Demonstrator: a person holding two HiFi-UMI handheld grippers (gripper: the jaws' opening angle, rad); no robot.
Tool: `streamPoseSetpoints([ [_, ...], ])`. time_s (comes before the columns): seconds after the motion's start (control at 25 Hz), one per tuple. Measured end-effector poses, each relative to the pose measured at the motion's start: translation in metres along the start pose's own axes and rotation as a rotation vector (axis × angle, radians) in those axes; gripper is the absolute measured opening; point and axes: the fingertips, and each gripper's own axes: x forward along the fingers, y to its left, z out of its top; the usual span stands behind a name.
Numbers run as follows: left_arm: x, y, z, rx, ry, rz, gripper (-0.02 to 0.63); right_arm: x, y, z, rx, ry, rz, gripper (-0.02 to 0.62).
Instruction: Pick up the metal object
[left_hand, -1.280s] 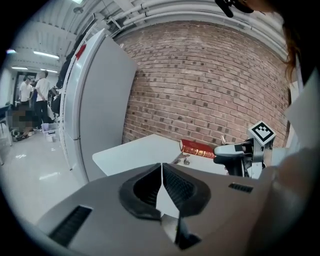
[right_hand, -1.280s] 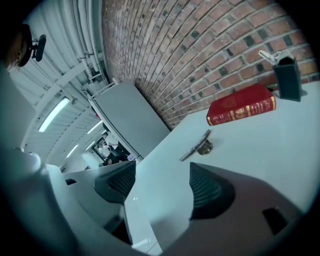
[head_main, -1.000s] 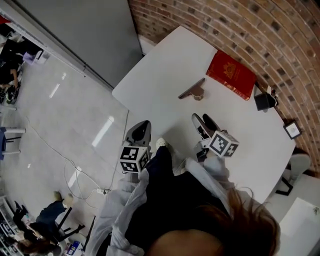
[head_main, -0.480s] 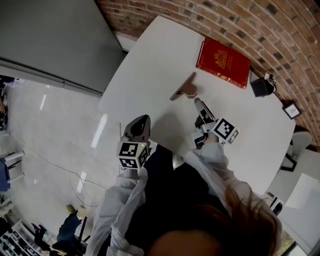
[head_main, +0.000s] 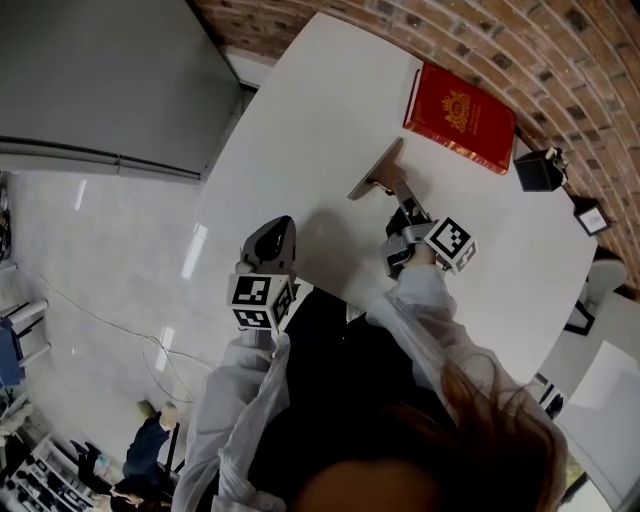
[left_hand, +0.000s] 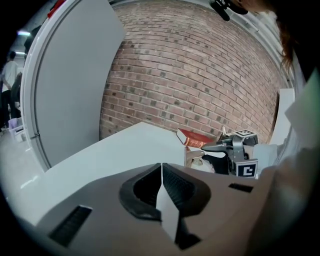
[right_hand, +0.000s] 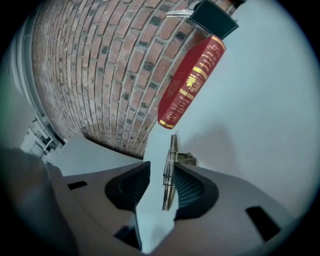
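The metal object (head_main: 377, 171) is a thin flat plate standing on edge on a small base, on the white table (head_main: 300, 130) in front of the red book (head_main: 460, 118). My right gripper (head_main: 401, 198) reaches onto its near end. In the right gripper view the plate (right_hand: 170, 165) stands between the closing jaws, against the right pad (right_hand: 186, 187), with a gap to the left pad (right_hand: 131, 186). My left gripper (head_main: 272, 242) hovers by the table's near edge, shut on nothing (left_hand: 161, 172).
A black box (head_main: 540, 170) sits at the table's far right edge, past the book (right_hand: 192, 82). A brick wall runs behind the table. A grey partition and the floor lie to the left. The right gripper (left_hand: 222, 148) shows in the left gripper view.
My right gripper has moved forward across the table to the metal object, and its jaws have narrowed around the plate. The left gripper has stayed near the table edge.
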Motion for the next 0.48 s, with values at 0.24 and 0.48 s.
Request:
streamPoseSetpoints([
  [0.24,-0.001,0.008,-0.006,-0.012,0.013,0.013,0.023,0.015,-0.009,0.005,0.097,-0.051,0.007,0.101],
  [0.48,-0.002,0.008,-0.008,-0.007,0.02,0.028,0.023,0.021,-0.009,0.006,0.125,-0.058,0.018,0.021],
])
